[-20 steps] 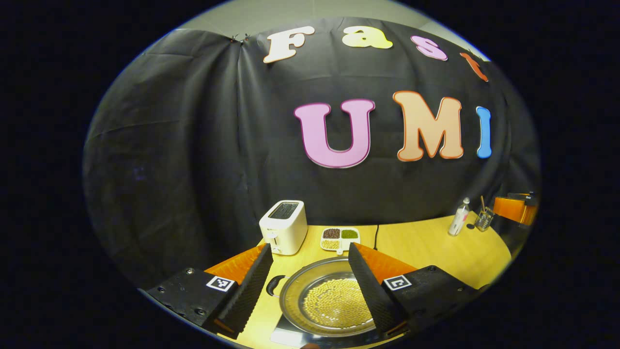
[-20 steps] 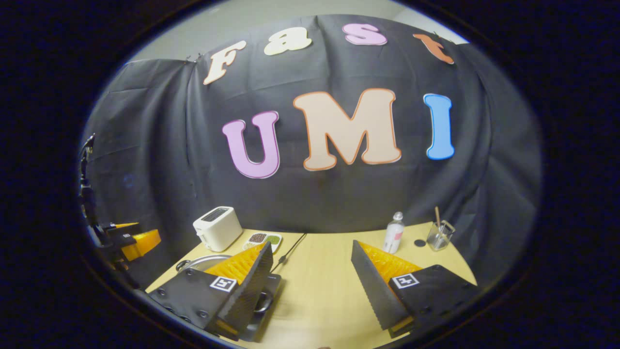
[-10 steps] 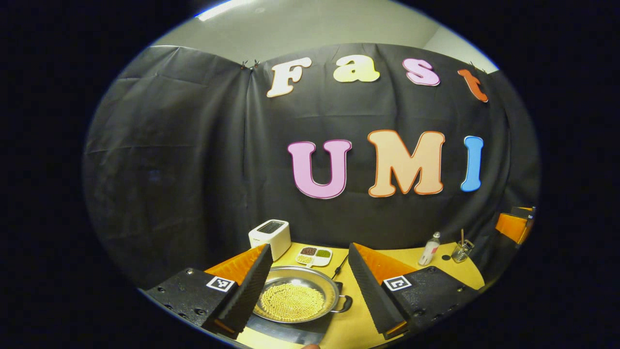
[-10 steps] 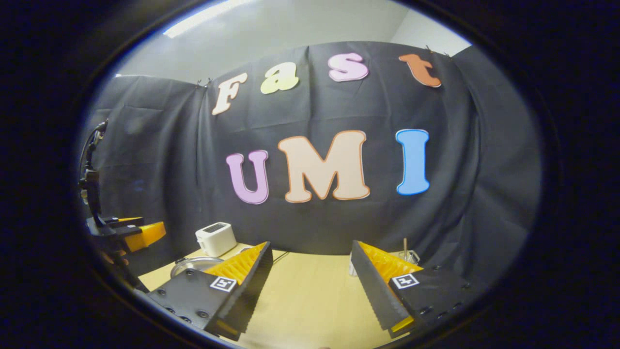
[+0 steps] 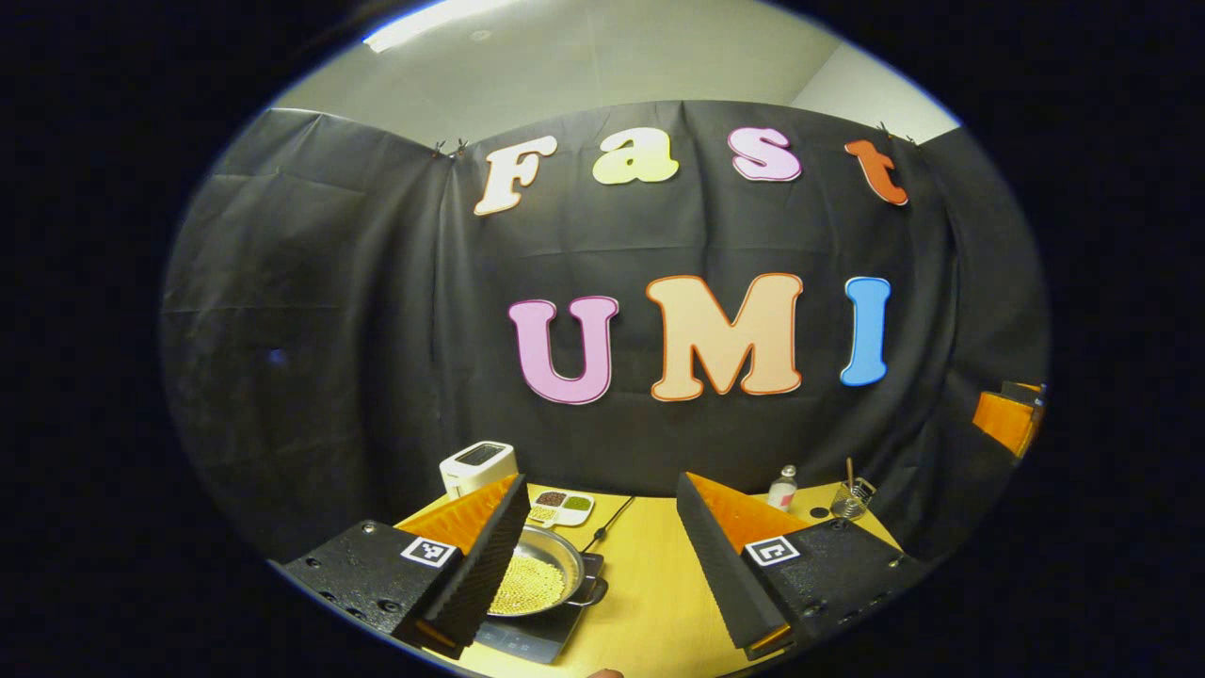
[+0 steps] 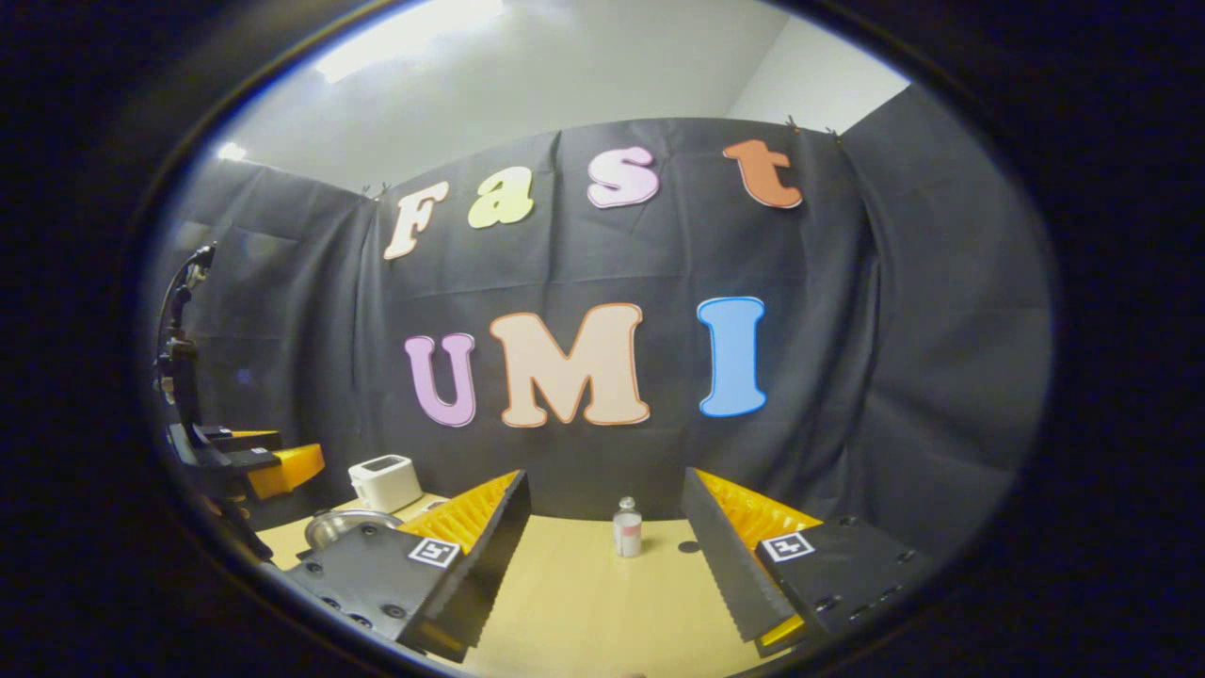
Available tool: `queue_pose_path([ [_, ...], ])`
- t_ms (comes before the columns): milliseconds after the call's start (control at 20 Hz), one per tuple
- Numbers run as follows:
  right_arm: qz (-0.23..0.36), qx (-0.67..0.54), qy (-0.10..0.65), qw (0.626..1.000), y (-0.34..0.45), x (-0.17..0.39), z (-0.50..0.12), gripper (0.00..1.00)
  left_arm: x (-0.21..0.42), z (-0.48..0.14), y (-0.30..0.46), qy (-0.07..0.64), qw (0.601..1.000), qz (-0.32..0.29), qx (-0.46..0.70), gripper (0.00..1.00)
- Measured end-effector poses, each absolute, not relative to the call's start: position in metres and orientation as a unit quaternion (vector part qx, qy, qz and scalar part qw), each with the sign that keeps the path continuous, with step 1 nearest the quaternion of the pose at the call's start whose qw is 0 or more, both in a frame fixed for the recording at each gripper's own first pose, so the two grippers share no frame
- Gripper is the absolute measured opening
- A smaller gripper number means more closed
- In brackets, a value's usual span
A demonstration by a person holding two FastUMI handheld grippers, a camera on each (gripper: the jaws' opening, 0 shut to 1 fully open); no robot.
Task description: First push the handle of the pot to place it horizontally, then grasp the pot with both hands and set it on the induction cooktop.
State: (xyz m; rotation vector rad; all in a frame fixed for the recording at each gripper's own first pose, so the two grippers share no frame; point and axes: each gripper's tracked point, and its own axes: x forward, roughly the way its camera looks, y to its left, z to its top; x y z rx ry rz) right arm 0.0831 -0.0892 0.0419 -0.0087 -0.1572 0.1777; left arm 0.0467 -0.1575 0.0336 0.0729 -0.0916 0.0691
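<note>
The steel pot (image 5: pixel 541 576), holding yellow beans, sits on the black induction cooktop (image 5: pixel 527 638) at the lower left of the left gripper view, half hidden behind one finger. Its black side handle (image 5: pixel 593 593) points right. My left gripper (image 5: pixel 602 565) hangs open above and behind the pot, apart from it, nothing between its fingers. In the right gripper view the pot's rim (image 6: pixel 341 524) peeks out at the lower left. My right gripper (image 6: pixel 607 556) is open over bare tabletop, well to the right of the pot. The left gripper (image 6: pixel 259 463) shows at that view's left edge.
A white toaster (image 5: pixel 478 466) and a small divided tray of beans (image 5: pixel 562 507) stand behind the pot, with a black cable (image 5: pixel 612 516) running back. A small bottle (image 6: pixel 627 527) and a glass with a stick (image 5: pixel 852 499) stand at the back right of the yellow table (image 5: pixel 650 603).
Both grippers have drawn back and up from the pot, which now looks smaller and farther left. The pot stays on the cooktop. Both stay open.
</note>
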Motion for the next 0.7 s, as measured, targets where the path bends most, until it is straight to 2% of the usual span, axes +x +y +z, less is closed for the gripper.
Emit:
queue_pose_path([
  [700, 0.032, -0.003, -0.101, 0.994, -0.169, 0.080, 0.051, 0.93, 0.050, 0.031, -0.240, -0.056, 0.995, -0.030, 0.076, 0.95],
])
